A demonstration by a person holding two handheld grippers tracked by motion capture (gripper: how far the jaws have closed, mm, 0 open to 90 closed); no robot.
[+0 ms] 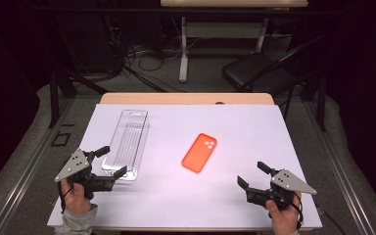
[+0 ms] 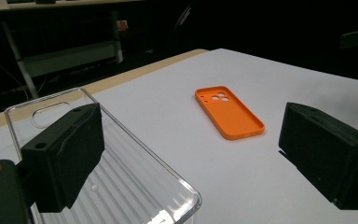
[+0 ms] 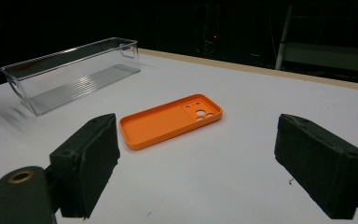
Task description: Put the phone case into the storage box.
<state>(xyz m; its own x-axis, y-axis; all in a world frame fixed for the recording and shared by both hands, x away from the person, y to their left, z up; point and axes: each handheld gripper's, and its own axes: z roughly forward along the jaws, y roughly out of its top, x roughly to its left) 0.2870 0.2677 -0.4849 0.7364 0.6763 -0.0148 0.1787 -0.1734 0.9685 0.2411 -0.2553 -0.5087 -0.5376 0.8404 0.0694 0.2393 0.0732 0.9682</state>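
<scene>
An orange phone case [image 1: 199,152] lies hollow side up near the middle of the white table top [image 1: 235,127]. A clear plastic bin [image 1: 127,143] stands empty to its left. My left gripper [image 1: 110,161] is open at the bin's near end, one jaw over the bin in the left gripper view. In that view the orange phone case [image 2: 229,111] lies ahead, and the clear plastic bin [image 2: 116,172] is at lower left. My right gripper [image 1: 252,175] is open at the front right, short of the case. The right gripper view has the orange phone case [image 3: 171,120] between the jaws' line, farther off.
A dark folding chair [image 1: 259,68] and a table leg [image 1: 183,49] with cables stand beyond the far edge. The white table top [image 3: 242,154] lies bare between the case and my right gripper. A wooden strip [image 1: 186,98] borders the far side.
</scene>
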